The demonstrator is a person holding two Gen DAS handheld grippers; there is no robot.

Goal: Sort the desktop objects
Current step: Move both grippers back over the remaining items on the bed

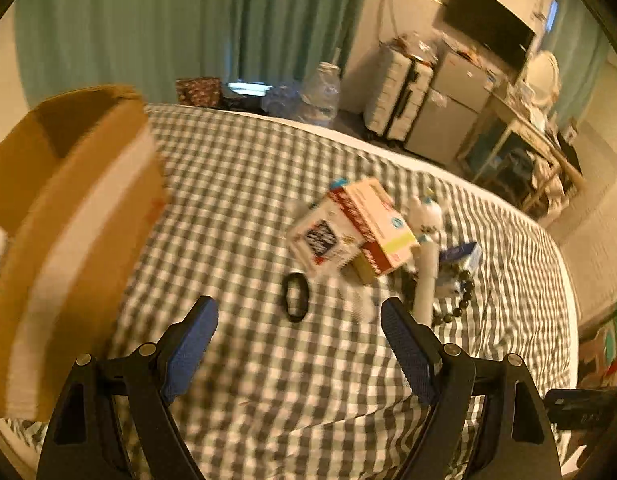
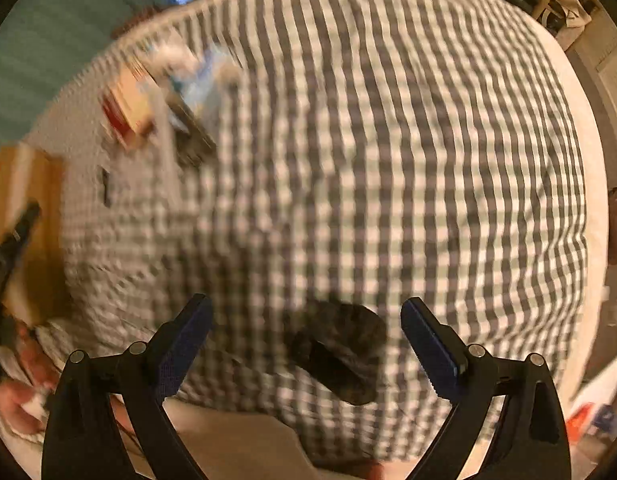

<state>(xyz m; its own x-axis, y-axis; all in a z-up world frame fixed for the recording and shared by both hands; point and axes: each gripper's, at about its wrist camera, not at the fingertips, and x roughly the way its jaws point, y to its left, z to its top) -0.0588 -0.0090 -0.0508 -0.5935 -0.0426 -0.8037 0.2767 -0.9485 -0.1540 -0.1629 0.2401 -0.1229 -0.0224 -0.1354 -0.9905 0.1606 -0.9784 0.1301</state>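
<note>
Checked grey-and-white bedcover (image 1: pixel 248 184) fills both views; green curtain (image 1: pixel 148 28) behind, suitcase (image 1: pixel 400 96) and dark screen (image 1: pixel 488 28) at the far wall. Cardboard box (image 1: pixel 68 216) stands open at the cover's left edge. Clutter sits mid-cover, well apart from the box: red-and-white carton (image 1: pixel 372 224) leaning on a white packet (image 1: pixel 324 240), black loop (image 1: pixel 295 297) just in front, white bottle (image 1: pixel 426 240) and dark bead string (image 1: pixel 462 292) to the right. Left gripper (image 1: pixel 300 312) — fingers spread wide, nothing between them, above bare cloth near the loop. Right gripper (image 2: pixel 306 308) also spread and empty, pointing down at the cover; picture blurred. A hand (image 2: pixel 16 396) shows at lower left — details unclear.
</note>
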